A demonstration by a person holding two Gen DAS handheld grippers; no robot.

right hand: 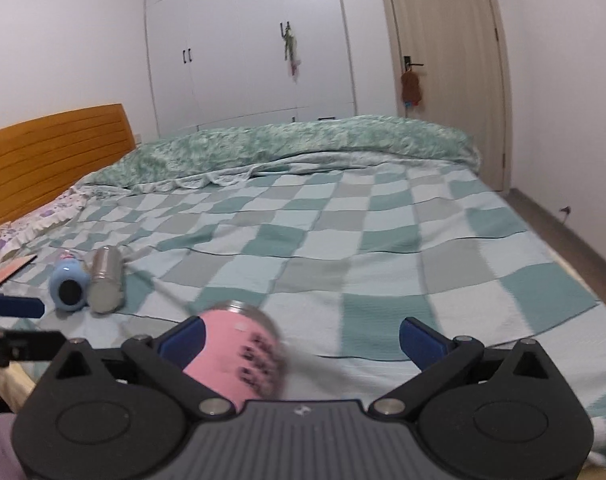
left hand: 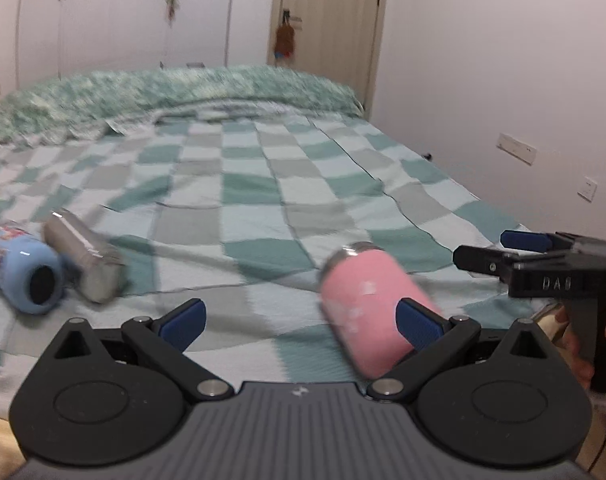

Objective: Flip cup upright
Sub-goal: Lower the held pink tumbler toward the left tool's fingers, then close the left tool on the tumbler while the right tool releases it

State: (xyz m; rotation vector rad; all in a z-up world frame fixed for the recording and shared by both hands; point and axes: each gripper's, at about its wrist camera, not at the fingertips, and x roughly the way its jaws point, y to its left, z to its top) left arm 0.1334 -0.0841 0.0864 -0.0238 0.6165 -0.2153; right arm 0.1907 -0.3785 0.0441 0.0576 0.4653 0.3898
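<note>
Approach step, by my reading: both claws gape, holding nothing. The left claw (left hand: 301,326) and right claw (right hand: 301,340) flank the pink cup (left hand: 373,308), which lies on its side on the checked bedspread (left hand: 263,184). Next: centre, clamp, tip upright. Farther off lie a blue cup (left hand: 25,274) and a steel cup (left hand: 85,256).

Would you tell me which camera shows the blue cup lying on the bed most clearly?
The right wrist view: the blue cup is sharp there, on its side beside the steel cup. In the left wrist view the blue cup is nearer but motion-blurred.
</note>
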